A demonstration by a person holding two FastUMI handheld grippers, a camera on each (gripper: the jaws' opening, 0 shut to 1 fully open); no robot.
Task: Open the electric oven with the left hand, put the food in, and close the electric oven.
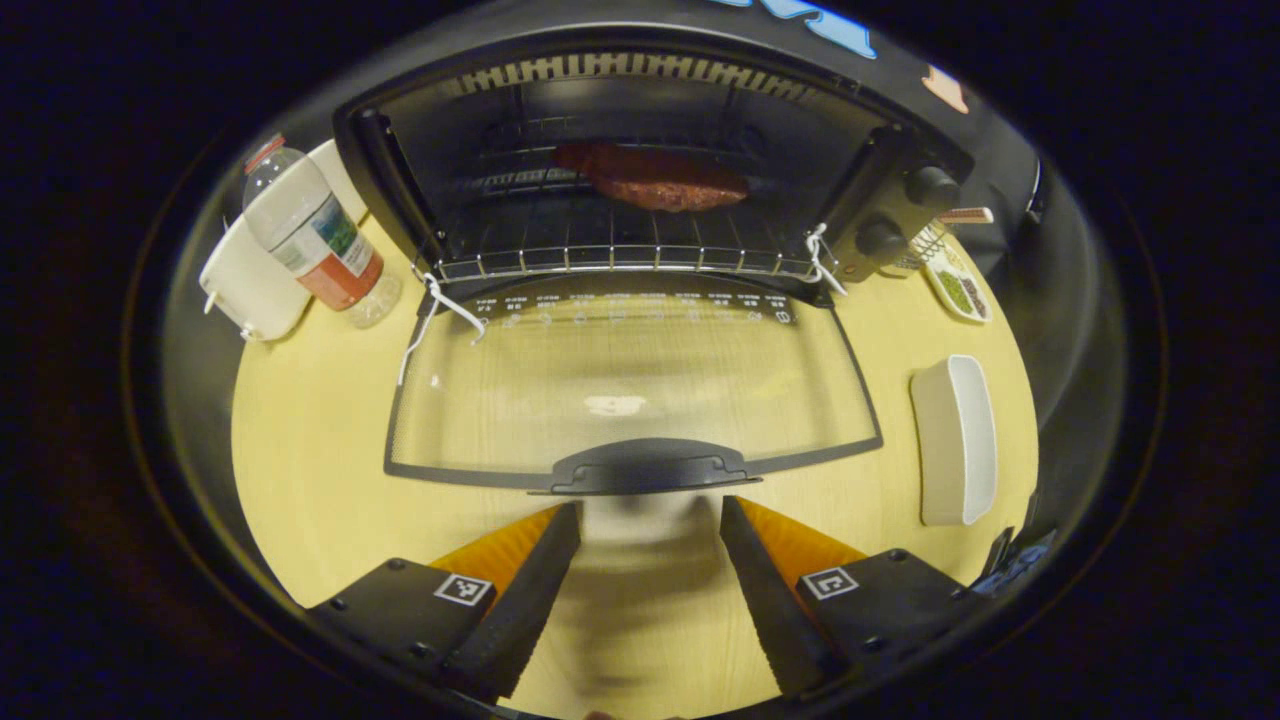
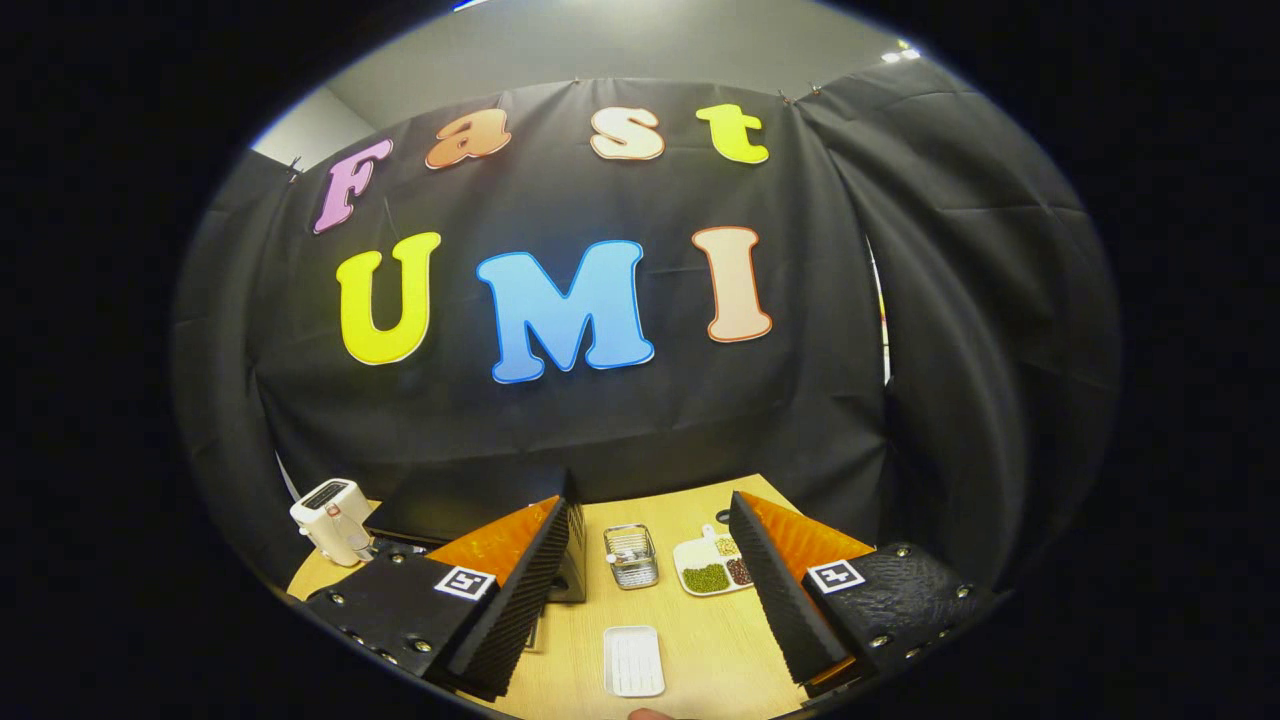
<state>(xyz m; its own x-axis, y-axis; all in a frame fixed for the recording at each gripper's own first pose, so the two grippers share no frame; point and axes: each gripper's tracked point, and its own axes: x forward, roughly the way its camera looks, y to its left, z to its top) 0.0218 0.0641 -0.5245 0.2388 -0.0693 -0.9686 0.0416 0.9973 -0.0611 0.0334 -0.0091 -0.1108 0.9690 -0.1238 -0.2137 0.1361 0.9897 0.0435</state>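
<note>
Left gripper view puts my left gripper [image 1: 650,560] low over the wooden table [image 1: 320,480], fingers spread and holding nothing, just short of the handle [image 1: 640,468] of the oven door [image 1: 630,385], which lies folded down flat and open. Behind it sits the electric oven [image 1: 640,170] with the food [image 1: 655,178], a reddish slab, on the wire rack [image 1: 610,250] inside. A water bottle [image 1: 315,235] stands left of the oven, a white tray [image 1: 955,440] to its right. Right gripper view has my right gripper [image 2: 650,580] raised, also spread and empty, above a small white tray [image 2: 633,661], a wire basket [image 2: 631,556] and a dish of beans [image 2: 712,570].
</note>
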